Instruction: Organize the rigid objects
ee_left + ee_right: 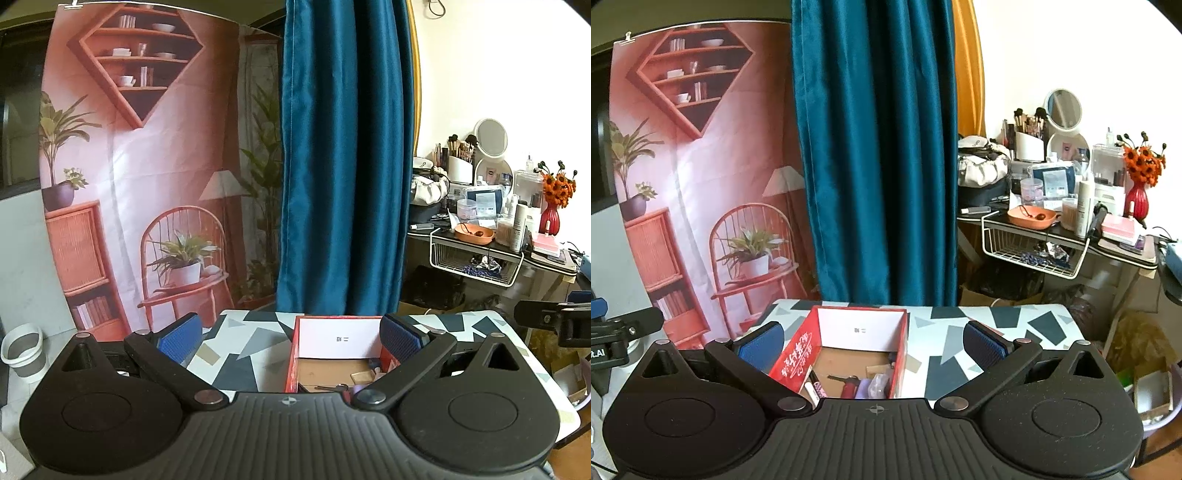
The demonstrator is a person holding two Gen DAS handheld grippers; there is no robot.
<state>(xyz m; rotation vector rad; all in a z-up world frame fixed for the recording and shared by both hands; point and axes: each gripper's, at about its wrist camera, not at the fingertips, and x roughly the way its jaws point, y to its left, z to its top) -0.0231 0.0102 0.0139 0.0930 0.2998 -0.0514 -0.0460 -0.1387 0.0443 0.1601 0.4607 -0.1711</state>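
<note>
Claws, both spread apart and empty: left claw point(291, 339), right claw point(873, 345). Red box point(798, 354) stands open on patterned surface point(960, 332), at 12 o'clock of both, holding marker point(812, 387) and small items.

The surface point(979, 325), patterned in grey, black and white shapes, bears an open red box point(899, 354) with small items inside.
</note>
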